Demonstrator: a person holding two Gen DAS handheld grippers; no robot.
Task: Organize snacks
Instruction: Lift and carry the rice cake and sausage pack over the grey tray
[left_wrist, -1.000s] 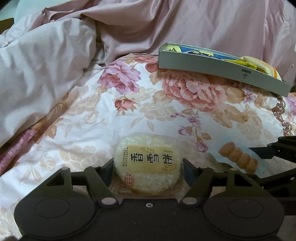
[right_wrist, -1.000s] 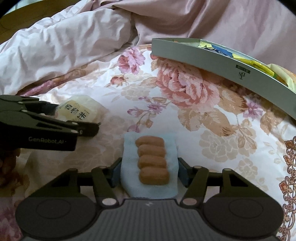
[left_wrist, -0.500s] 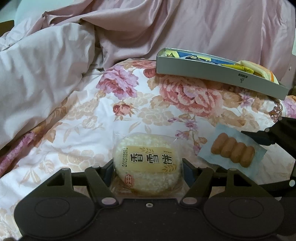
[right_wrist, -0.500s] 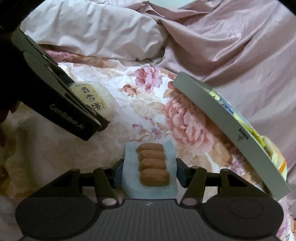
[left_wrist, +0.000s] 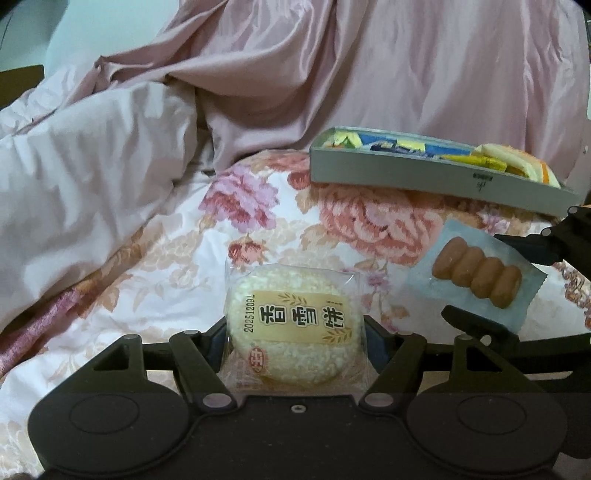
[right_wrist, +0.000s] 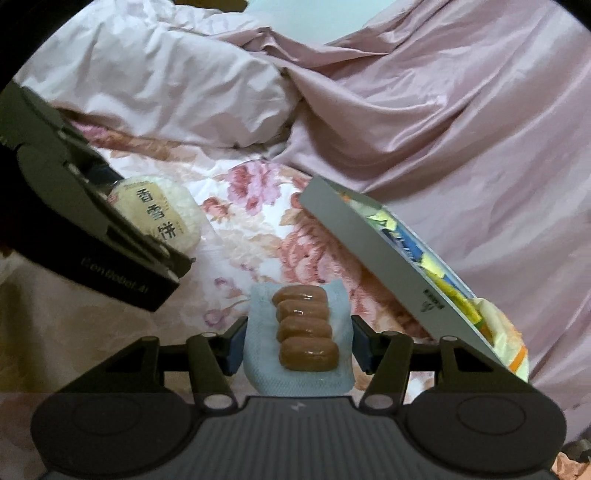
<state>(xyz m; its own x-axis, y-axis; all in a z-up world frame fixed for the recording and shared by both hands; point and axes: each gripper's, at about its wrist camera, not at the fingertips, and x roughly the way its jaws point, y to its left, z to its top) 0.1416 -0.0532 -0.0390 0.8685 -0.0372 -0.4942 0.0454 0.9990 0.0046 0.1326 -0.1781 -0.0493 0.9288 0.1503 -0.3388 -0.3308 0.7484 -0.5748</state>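
Note:
A round rice cake packet (left_wrist: 293, 325) with a yellow label sits between the fingers of my left gripper (left_wrist: 295, 343), which is shut on it. My right gripper (right_wrist: 299, 343) is shut on a pale blue packet of small sausages (right_wrist: 306, 328). In the left wrist view that sausage packet (left_wrist: 476, 277) hangs at the right, pinched between the right gripper's black fingers (left_wrist: 532, 247). A shallow grey box (left_wrist: 424, 181) holding several yellow and blue snack packets lies on the bed beyond both grippers. In the right wrist view the box (right_wrist: 384, 262) slants to the right, and the rice cake (right_wrist: 162, 218) shows at the left.
A floral bedspread (left_wrist: 166, 280) lies under both grippers. A crumpled pale pink duvet (left_wrist: 92, 184) is heaped at the left, and mauve bedding (left_wrist: 424, 74) rises behind the box. A dark wooden edge (left_wrist: 18, 85) shows at the far left.
Both grippers have risen off the bedspread with their packets and drawn closer to the grey box. The right gripper has tilted, so the box now looks slanted in its view.

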